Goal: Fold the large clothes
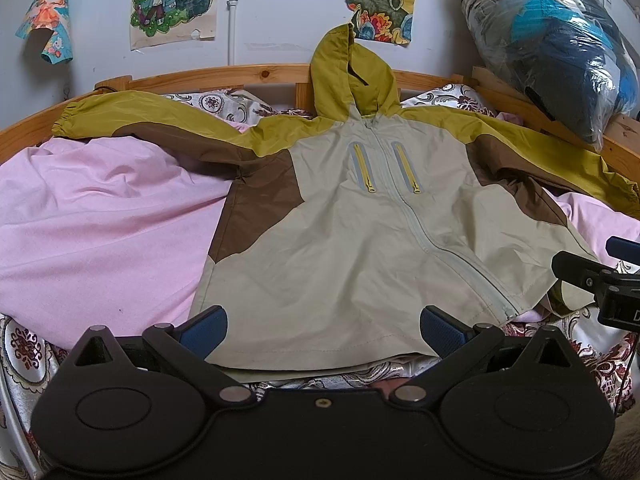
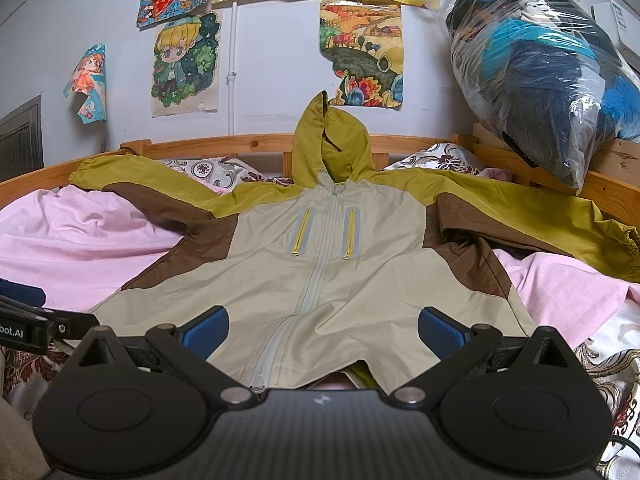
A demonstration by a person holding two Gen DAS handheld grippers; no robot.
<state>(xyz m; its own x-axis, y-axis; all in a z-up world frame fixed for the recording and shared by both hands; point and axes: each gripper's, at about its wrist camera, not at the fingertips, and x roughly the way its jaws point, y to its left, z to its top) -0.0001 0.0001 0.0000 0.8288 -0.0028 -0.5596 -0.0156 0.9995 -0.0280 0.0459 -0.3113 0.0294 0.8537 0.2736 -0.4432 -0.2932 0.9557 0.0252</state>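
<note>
A hooded jacket [image 1: 340, 240] [image 2: 320, 280] in beige, brown and olive lies face up on the bed, zipped, both sleeves spread wide and the hood propped against the headboard. My left gripper [image 1: 324, 330] is open just above the left part of its hem, blue pads [image 1: 208, 330] apart with nothing between them. My right gripper [image 2: 324, 330] is open over the hem near the zipper's bottom end, holding nothing. Each gripper shows at the other view's edge: the right gripper [image 1: 612, 284] and the left gripper [image 2: 28, 320].
A pink sheet [image 1: 100, 220] covers the bed under the jacket, with a patterned quilt [image 1: 24, 352] at the near edge. A wooden headboard [image 1: 240, 74] runs behind. A plastic bag of clothes [image 1: 560, 48] rests at the back right. Drawings [image 1: 176, 0] hang on the wall.
</note>
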